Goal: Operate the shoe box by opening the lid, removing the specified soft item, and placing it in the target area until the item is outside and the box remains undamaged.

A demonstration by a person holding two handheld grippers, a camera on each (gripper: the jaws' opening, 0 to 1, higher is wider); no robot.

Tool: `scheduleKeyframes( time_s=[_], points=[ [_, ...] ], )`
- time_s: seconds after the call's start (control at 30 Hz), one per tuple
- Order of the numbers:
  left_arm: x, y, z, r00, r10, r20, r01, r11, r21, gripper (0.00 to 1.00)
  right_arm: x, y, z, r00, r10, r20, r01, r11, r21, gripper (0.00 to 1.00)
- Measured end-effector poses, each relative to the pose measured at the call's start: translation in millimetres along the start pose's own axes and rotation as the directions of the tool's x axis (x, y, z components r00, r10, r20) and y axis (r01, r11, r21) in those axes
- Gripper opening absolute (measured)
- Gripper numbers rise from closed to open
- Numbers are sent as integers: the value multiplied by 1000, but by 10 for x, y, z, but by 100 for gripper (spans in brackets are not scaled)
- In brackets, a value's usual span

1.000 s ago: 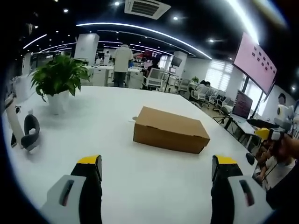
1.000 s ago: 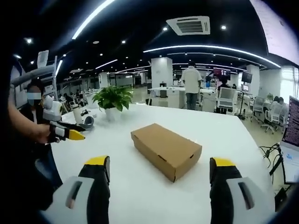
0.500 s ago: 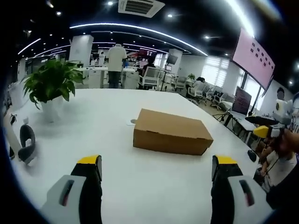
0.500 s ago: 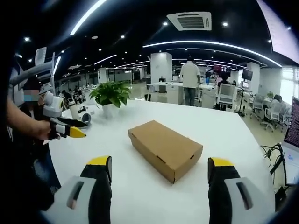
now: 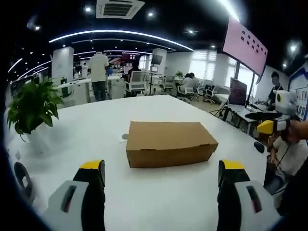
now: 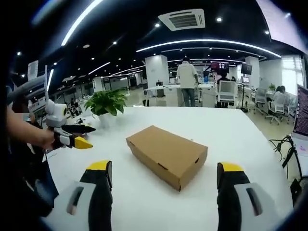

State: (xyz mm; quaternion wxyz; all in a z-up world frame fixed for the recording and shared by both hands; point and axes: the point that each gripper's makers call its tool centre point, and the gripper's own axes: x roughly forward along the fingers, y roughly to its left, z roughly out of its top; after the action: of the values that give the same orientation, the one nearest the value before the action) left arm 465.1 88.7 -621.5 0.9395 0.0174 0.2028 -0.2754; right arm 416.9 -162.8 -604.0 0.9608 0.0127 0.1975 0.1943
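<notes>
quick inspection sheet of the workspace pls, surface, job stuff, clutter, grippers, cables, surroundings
surface: white table, mostly bare around the box.
job's things: brown cardboard shoe box lying flat near the middle of the table, lid shut; the soft item is not seen outside it.
clutter: potted plant in a white pot at the table's far side; a dark ring-shaped object at the edge of the left gripper view, too blurred to name.
grippers: left gripper and right gripper both short of the box, jaws wide apart, holding nothing.
cables: black cable hanging off the table's right edge.
surroundings: open office, desks and chairs, person standing in the background, pink wall screen.
</notes>
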Motion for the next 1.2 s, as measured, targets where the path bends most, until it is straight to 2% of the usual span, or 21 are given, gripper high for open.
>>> scheduleKeyframes(
  time_s=[0.07, 0.13, 0.23, 0.3, 0.37, 0.6, 0.73, 0.77, 0.93, 1.07, 1.1, 1.13, 1.2],
  points=[
    [58, 44, 74, 1000, -1, 8, 1, 1000, -30, 99, 26, -29, 50, 1000, -15, 5, 15, 998, 56, 90],
    [89, 47, 128, 1000, -14, 13, 15, 999, -52, 99, 44, -28, 113, 1000, -20, 17, 19, 999, 50, 90],
    [105, 29, 133, 1000, -26, -4, 26, 999, -40, 99, 59, -1, 174, 999, -18, 30, 18, 1000, 21, 90],
    [106, 3, 98, 999, -43, -31, 42, 998, -37, 99, 75, 29, 156, 1000, -7, 11, 7, 1000, 9, 90],
    [96, 2, 39, 997, -46, -67, 41, 996, -76, 99, 79, 29, 147, 1000, -7, 5, 7, 1000, 12, 90],
    [33, 27, 18, 996, -57, -69, 49, 993, -110, 99, 105, 65, 118, 1000, 8, -20, -8, 1000, -20, 90],
    [-17, 31, -27, 997, -27, -74, 18, 991, -129, 99, 85, 92, -42, 996, 25, -86, -31, 997, -69, 85],
    [-25, 17, -37, 997, -26, -78, 16, 992, -129, 99, 74, 92, -56, 996, 23, -85, -30, 997, -76, 84],
    [-47, -39, -6, 997, -25, -74, 18, 995, -98, 99, 88, 90, -86, 995, 43, -86, -53, 991, -120, 79],
    [-16, -69, 0, 997, -40, -71, 33, 995, -99, 99, 138, 58, 7, 998, 41, -53, -47, 992, -118, 85],
    [-9, -74, 3, 997, -42, -70, 35, 996, -86, 99, 147, 46, 26, 998, 37, -41, -41, 993, -106, 89],
    [9, -83, 61, 998, -53, -38, 52, 998, -31, 98, 158, 24, 43, 999, 29, -24, -32, 995, -99, 92],
    [12, -64, 94, 999, -47, -21, 47, 999, 22, 91, 172, 35, -4, 998, 44, -44, -47, 996, -81, 93]
  ],
)
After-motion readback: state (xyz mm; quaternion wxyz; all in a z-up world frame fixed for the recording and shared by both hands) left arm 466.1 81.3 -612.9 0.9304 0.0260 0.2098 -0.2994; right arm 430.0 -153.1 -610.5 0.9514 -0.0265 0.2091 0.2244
